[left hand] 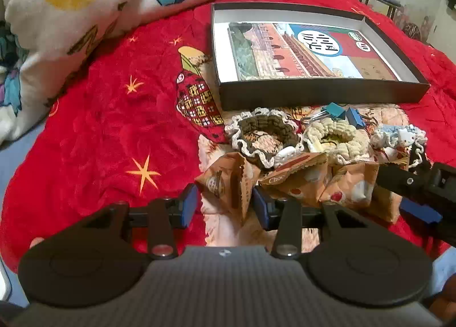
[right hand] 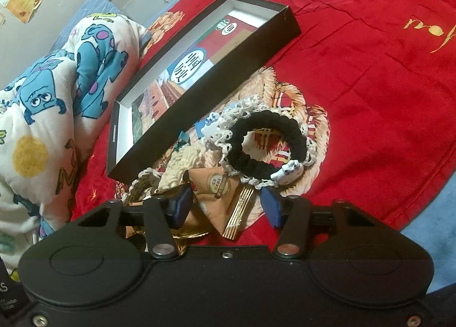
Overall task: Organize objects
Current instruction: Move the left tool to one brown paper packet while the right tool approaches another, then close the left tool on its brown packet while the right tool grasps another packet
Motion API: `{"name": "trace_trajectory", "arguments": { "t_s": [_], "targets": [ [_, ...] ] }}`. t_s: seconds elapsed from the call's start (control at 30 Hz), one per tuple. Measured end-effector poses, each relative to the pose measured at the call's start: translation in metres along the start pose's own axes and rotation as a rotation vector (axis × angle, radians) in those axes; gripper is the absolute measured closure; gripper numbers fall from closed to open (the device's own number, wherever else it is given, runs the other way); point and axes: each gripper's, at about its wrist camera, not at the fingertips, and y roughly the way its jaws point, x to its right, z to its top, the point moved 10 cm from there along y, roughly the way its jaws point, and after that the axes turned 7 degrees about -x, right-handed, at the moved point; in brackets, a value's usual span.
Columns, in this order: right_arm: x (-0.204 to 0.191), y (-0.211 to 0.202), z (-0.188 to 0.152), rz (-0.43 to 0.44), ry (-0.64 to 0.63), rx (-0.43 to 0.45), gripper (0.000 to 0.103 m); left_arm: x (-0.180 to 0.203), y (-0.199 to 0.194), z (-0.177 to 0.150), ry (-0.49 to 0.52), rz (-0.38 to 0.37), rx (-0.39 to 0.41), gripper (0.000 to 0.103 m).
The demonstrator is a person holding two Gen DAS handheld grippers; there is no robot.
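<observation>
Bed covered with a red printed blanket [left hand: 99,116]; items lie in a loose heap at the near edge of an open black box [left hand: 322,90], which sits upper right of centre in the left wrist view. Only a printed picture card [left hand: 299,50] lies flat in the box, so it reads as the likely destination for the sorting.

Left hand-held gripper [left hand: 225,204]: jaws half-spread, straddling a tan triangular snack packet [left hand: 228,184]. The blue pads look to sit at the packet's sides; a firm pinch is probable, though I cannot be certain of contact on both sides.

Right hand-held gripper [right hand: 225,204]: same posture over a second tan snack packet [right hand: 219,198], near the lower centre of its own view, pads flanking it, the left pad apparently touching it. Both tools tilt downward at the heap, one packet each, which suggests a paired pickup.

Around them:
- brown-and-white crocheted scrunchie [left hand: 265,136], just behind the packets
- cream crocheted scrunchie [left hand: 333,136], beside it
- black scrunchie with white lace edge [right hand: 270,150], small white charm attached
- blue binder clips [left hand: 339,114], against the box wall
- a small cat-face charm on pale blue crochet [left hand: 404,134]

In the way: more packets overlap in the middle, and scrunchies rest on their far corners, so lifting may drag neighbours. The box's near wall must be cleared. A cartoon-print quilt [left hand: 85,13] fills the upper left, well apart.
</observation>
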Motion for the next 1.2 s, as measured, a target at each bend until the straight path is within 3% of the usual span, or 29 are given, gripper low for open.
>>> {"name": "trace_trajectory", "arguments": {
  "t_s": [0.23, 0.27, 0.37, 0.67, 1.0, 1.2],
  "targets": [
    [0.001, 0.002, 0.001, 0.0, 0.002, 0.005, 0.051, -0.005, 0.001, 0.003, -0.004, 0.067, 0.044, 0.042],
    [0.001, 0.002, 0.001, 0.001, 0.005, 0.005, 0.051, -0.005, 0.002, 0.004, -0.003, 0.063, 0.047, 0.056],
    [0.001, 0.003, 0.001, 0.015, 0.015, -0.002, 0.051, -0.001, 0.005, 0.005, 0.001, 0.061, 0.05, 0.064],
    [-0.001, 0.009, 0.004, 0.024, 0.009, -0.006, 0.051, -0.002, 0.007, 0.004, -0.038, 0.074, 0.047, 0.064],
    [0.003, 0.01, 0.006, 0.073, 0.055, -0.009, 0.059, -0.007, 0.001, 0.001, -0.045, 0.102, 0.07, 0.067],
    [-0.003, 0.004, 0.002, 0.094, 0.02, -0.005, 0.061, -0.006, -0.007, 0.001, -0.039, 0.088, 0.107, 0.068]
  ]
}}
